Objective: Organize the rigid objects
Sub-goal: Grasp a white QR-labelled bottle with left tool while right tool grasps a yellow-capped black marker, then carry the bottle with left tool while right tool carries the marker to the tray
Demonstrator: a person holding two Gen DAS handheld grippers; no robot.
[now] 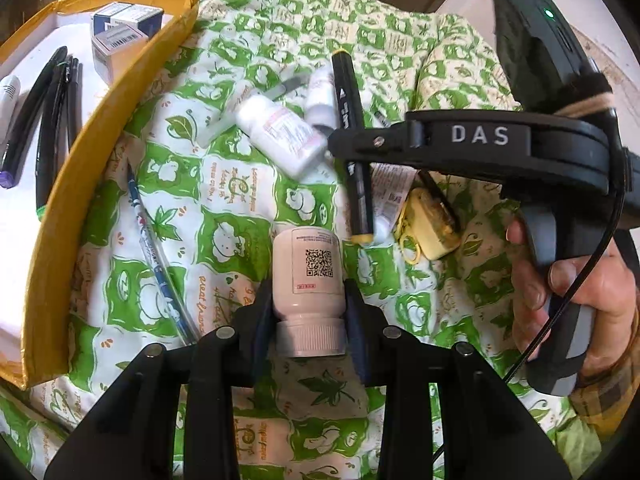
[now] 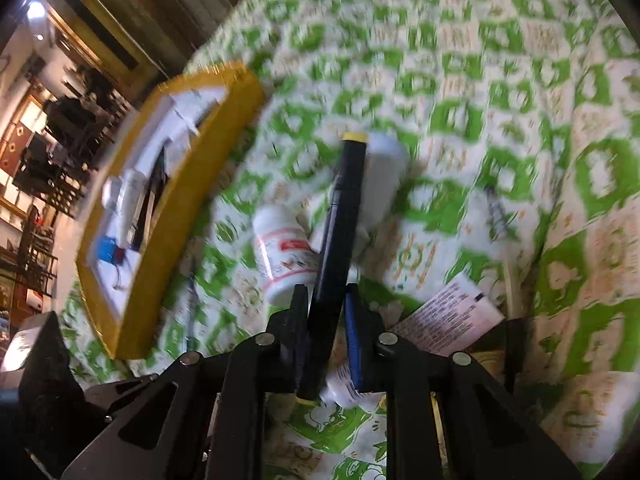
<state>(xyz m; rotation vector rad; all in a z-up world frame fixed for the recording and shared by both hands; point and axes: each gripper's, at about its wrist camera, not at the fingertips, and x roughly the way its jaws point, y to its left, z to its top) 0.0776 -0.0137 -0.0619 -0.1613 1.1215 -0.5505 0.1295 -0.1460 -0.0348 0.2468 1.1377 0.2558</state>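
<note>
Left hand-held gripper (image 1: 308,300) clamps a white plastic QR-labelled bottle (image 1: 307,276) just right of the yellow-rimmed tray's (image 1: 76,184) edge, while the right hand-held gripper (image 2: 326,300) pinches a black yellow-capped marker (image 2: 338,220) over the crowded green-patterned quilt (image 2: 460,120).

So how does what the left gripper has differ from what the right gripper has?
The left gripper holds a short, wide white bottle with a QR label; the right gripper holds a long, thin black marker with yellow ends. The bottle is gripped near its ribbed cap, the marker around its middle. Both are off the green-print cloth, outside the yellow box.
</note>
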